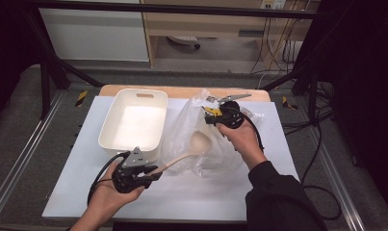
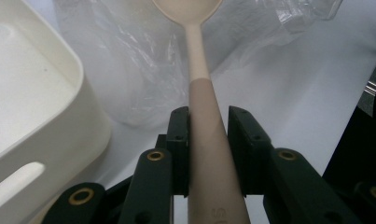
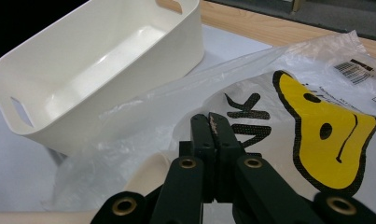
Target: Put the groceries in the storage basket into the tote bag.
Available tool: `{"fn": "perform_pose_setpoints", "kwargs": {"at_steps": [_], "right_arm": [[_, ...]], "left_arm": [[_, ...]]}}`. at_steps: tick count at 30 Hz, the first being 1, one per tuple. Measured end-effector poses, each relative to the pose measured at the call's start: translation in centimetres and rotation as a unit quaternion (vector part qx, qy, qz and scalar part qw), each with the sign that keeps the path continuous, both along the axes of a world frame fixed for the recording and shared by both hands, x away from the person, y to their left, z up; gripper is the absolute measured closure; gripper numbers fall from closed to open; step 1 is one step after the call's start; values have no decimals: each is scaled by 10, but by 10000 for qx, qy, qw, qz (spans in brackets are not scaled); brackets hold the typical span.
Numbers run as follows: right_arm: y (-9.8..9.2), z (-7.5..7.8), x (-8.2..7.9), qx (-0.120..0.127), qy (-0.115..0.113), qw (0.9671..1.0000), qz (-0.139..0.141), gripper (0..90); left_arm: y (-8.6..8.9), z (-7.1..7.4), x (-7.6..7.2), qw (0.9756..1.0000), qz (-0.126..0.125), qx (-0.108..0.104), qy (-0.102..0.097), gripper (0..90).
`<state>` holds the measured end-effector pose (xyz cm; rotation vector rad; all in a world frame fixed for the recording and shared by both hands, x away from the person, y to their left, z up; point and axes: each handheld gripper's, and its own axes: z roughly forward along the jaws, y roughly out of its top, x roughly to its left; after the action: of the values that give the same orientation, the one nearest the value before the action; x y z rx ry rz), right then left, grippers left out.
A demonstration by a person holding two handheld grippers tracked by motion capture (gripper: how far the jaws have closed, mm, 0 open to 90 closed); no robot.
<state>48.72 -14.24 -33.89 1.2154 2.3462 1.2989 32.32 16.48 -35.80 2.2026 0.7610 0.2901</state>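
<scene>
While the left gripper [image 1: 150,174] sits near the front of the white table top [image 1: 191,197], its jaws pinch the handle of a beige plastic ladle [image 1: 184,153]; in the left gripper view the handle [image 2: 212,154] runs straight up between the two black jaws, touching both. The ladle's bowl [image 1: 199,142] rests over a crumpled clear plastic bag [image 1: 201,130], which lies in the middle of the table, just right of a white plastic bin [image 1: 134,122]. A bare strip of table stretches along the front edge between the two forearms, and more lies open left of the bin. Farther back, the right gripper [image 1: 212,116] is held at the bag's upper part, its jaws pressed together on a fold of the film, as the right gripper view shows [image 3: 212,126]. That view also shows a yellow and black print [image 3: 325,130] on the bag and the bin's handle slot [image 3: 18,112]. Beyond the bin and bag, a wooden edge [image 1: 182,90] borders the table's far side.
</scene>
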Motion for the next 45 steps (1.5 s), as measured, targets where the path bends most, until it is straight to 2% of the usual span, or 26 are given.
{"fn": "perform_pose_setpoints", "kwargs": {"at_steps": [8,15,24,32,39,45], "right_arm": [[-3,2,-1,1,-16,10000,-26,900],[-7,5,-4,52,-66,9999,-55,900],[-11,14,-11,149,-184,9997,-75,900],[-9,17,-12,177,-215,9996,-67,900],[-6,20,-16,195,-248,9995,-27,900],[-6,23,-18,229,-299,9993,1,900]], "left_arm": [[-20,2,-2,9999,-113,60,-24,703],[-33,-8,11,10000,-19,88,6,703],[-36,-19,31,9997,203,133,-60,703],[-46,-22,45,9994,313,35,-133,703],[-68,-24,60,9991,346,-64,-234,703],[-89,-33,73,9985,442,-174,-256,703]]}}
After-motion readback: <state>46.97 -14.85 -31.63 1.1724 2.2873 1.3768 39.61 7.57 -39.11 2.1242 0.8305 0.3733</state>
